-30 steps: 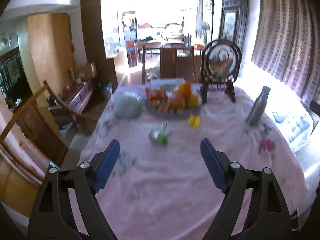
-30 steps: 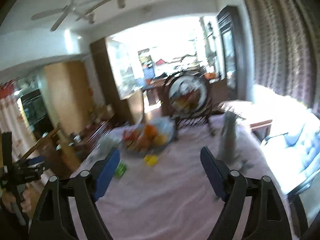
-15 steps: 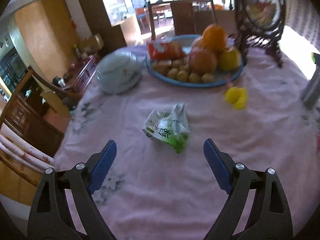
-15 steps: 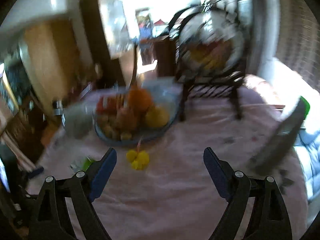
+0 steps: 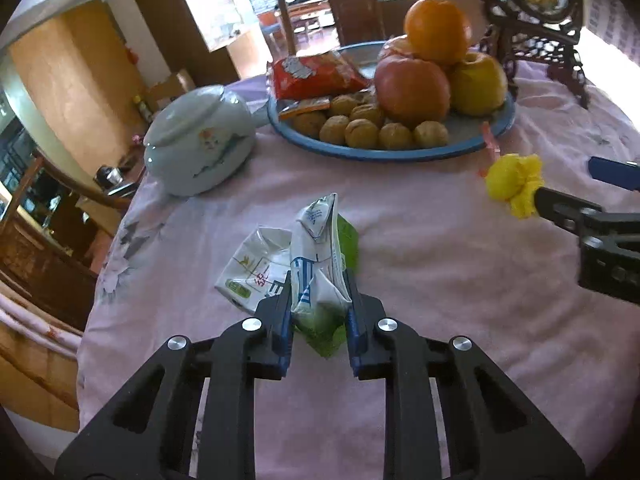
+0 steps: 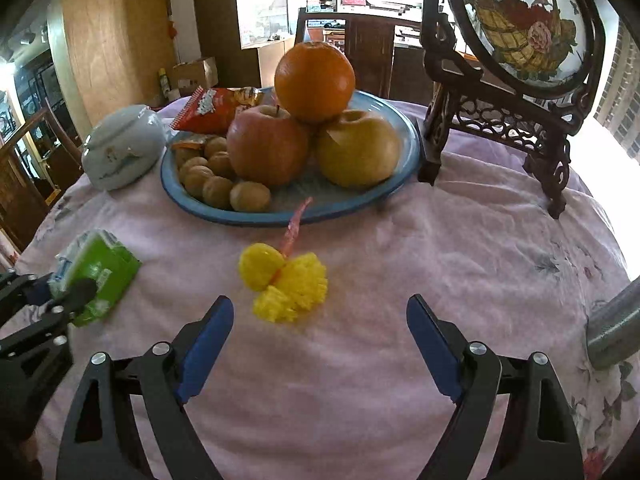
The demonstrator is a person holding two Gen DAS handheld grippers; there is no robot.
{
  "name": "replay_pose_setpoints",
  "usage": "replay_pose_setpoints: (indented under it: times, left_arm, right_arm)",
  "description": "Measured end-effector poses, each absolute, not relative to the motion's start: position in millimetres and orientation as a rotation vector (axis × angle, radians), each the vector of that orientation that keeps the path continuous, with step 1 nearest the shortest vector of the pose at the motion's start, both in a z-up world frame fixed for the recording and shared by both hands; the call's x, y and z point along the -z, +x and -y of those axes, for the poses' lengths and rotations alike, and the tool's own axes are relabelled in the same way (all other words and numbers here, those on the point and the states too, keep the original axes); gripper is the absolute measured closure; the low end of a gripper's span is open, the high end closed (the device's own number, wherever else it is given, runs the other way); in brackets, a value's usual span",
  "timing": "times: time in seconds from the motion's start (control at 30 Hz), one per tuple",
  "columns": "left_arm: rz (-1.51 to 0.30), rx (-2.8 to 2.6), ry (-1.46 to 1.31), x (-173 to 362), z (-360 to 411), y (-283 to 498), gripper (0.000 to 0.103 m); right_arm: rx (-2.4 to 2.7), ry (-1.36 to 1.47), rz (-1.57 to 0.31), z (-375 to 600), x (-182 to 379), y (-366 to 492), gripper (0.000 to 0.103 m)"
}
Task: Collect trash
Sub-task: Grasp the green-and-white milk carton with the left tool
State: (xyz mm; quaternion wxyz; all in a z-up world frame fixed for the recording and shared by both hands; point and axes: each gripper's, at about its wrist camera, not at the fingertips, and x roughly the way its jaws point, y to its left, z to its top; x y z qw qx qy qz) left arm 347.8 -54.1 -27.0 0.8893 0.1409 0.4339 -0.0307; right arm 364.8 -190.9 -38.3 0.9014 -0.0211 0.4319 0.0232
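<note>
A crumpled white, blue and green carton [image 5: 320, 248] lies on the pink tablecloth [image 5: 440, 280]. My left gripper [image 5: 318, 280] is closing on it, and its blue pads press the carton's near end from both sides. The right wrist view has that carton [image 6: 100, 276] and the left gripper [image 6: 60, 300] at its left edge. A crumpled yellow wrapper [image 6: 288, 280] with a red strip lies in front of the plate. My right gripper [image 6: 318, 302] hovers open just before it, one finger to each side, without touching. In the left wrist view the right gripper [image 5: 564, 182] reaches in beside the yellow wrapper [image 5: 512, 184].
A blue plate [image 6: 392, 196] holds an orange, two apples, walnuts and a red snack packet [image 6: 208, 112]. A pale lidded ceramic bowl [image 6: 124, 144] stands to its left. A dark carved stand with a round picture [image 6: 520, 40] is at the back right. A grey metal bottle [image 6: 612, 328] is at the right edge.
Both grippers came down and forward over the table. The left one reached the carton and its jaws narrowed onto it. The right one arrived at the yellow wrapper, still wide.
</note>
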Motion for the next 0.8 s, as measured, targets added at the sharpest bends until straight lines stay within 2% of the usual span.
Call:
replay_pose_setpoints:
  times: [0.33,0.37,0.43,0.5,0.53,0.8]
  left_arm:
    - [-0.882,0.184,0.176,-16.5,9.5,284.7,0.08]
    - [-0.886,0.184,0.166,-17.6,3.2,279.3,0.08]
    - [-0.892,0.169,0.162,-17.3,-5.4,270.9,0.08]
    - [-0.903,0.16,0.157,-15.2,-12.6,264.3,0.08]
    - [-0.913,0.155,0.151,-14.0,-17.1,258.6,0.08]
    - [-0.93,0.124,0.115,-20.5,-41.4,220.4,0.08]
  right_arm:
    - [-0.045,-0.127,-0.924,172.4,59.9,388.3,0.017]
    - [-0.045,-0.125,-0.921,170.7,61.2,391.0,0.021]
    - [-0.057,-0.12,-0.943,167.2,66.3,397.5,0.046]
    - [-0.078,-0.083,-0.943,166.8,64.8,396.5,0.079]
    - [-0.085,-0.073,-0.946,166.6,63.0,394.4,0.086]
    - [-0.142,-0.033,-0.897,167.2,25.2,319.3,0.086]
